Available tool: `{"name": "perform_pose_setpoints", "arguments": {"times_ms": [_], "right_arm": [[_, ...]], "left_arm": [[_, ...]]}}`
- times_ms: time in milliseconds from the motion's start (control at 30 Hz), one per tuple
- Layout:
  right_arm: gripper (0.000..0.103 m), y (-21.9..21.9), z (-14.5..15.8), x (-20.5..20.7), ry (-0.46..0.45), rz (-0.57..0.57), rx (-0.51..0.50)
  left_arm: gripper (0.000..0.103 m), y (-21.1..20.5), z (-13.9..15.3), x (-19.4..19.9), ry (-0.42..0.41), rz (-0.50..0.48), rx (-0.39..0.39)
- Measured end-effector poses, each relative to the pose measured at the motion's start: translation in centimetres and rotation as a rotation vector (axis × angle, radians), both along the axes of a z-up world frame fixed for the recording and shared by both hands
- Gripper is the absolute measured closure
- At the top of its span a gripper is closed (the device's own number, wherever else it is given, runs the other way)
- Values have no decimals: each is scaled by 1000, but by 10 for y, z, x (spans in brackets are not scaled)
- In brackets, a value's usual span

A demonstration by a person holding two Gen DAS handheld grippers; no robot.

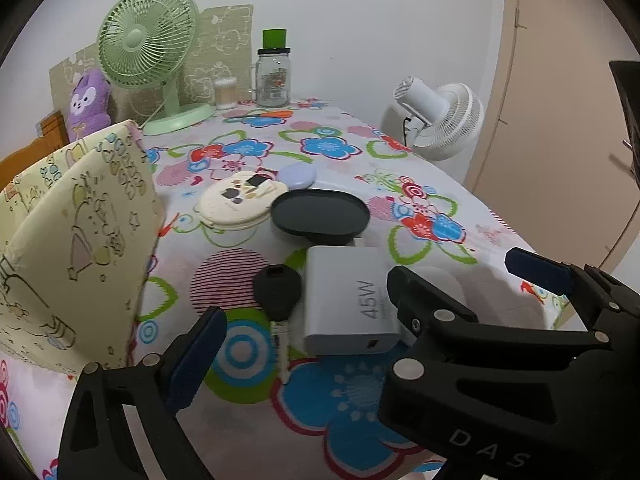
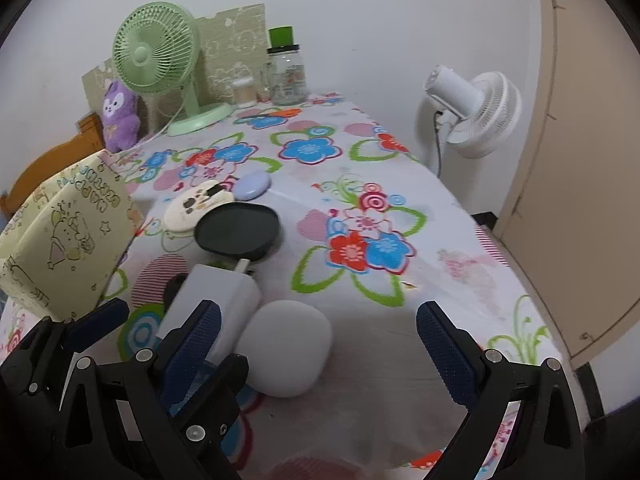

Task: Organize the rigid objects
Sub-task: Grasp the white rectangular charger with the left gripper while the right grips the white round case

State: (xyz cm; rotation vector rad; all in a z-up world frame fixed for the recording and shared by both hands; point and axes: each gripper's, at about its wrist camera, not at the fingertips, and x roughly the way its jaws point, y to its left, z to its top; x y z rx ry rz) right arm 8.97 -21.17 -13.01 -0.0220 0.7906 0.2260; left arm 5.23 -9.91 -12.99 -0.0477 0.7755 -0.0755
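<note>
Plainly, both tools stood wide open and empty: the left tool [image 1: 368,296] straddled the white charger [image 1: 346,300] on the flowered surface [image 1: 400,152], beside the key [image 1: 277,286]. That charger looked stiff, light, slick-sided; its flat flanks seemed the safest hold. Meanwhile the right tool [image 2: 318,330] hovered over the white pebble-shaped case [image 2: 286,346].

Two downward-tilted wrist views, shared tabletop [image 1: 400,208]
</note>
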Motion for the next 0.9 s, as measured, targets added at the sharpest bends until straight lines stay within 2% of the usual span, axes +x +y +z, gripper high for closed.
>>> {"name": "perform_pose_setpoints", "arguments": {"times_ms": [67, 167, 267, 333, 400, 433, 633, 767, 900], "right_arm": [[3, -3, 1, 0, -5, -9, -10], [3, -5, 1, 0, -8, -19, -11], [3, -5, 3, -1, -13, -19, -14], [3, -5, 4, -2, -17, -24, -8], [3, -3, 5, -3, -12, -18, 1], [3, -2, 5, -3, -11, -9, 5], [3, 4, 7, -4, -15, -23, -17], [3, 5, 4, -1, 4, -29, 10], [4, 11, -1, 2, 22, -33, -22]], "left_arm": [[7, -2, 0, 1, -5, -4, -8], [16, -4, 1, 1, -10, -29, -22], [30, -5, 3, 0, -16, -52, -23], [43, -6, 4, 0, -12, -76, -27], [47, -5, 5, 1, -9, -81, -31], [54, -5, 4, 2, -7, -71, -10], [54, 2, 4, 3, 6, -77, -3], [54, 7, 4, 3, 2, -63, 5], [49, 8, -4, 6, 22, -39, 16]]}}
